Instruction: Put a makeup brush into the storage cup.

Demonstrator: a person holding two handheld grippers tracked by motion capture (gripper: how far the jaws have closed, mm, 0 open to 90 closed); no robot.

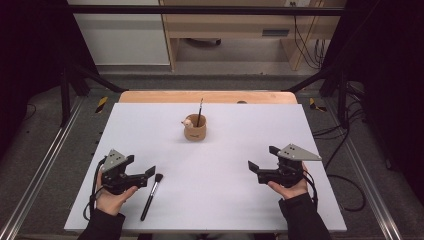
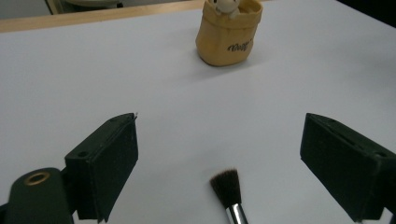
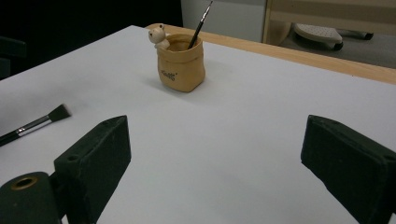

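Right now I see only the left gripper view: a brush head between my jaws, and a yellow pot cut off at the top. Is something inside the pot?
Observer: Yes. A thin paintbrush stands in the pot, leaning on the rim, next to a small animal figure.
Operator: And the handle near me, where does it go?
Observer: The flat brush lies on the table. Its black handle runs back toward the person's edge, just to the right of the left gripper.
Operator: And on the other side?
Observer: The right gripper has its jaws open with nothing between them, well apart from both the pot and the flat brush.
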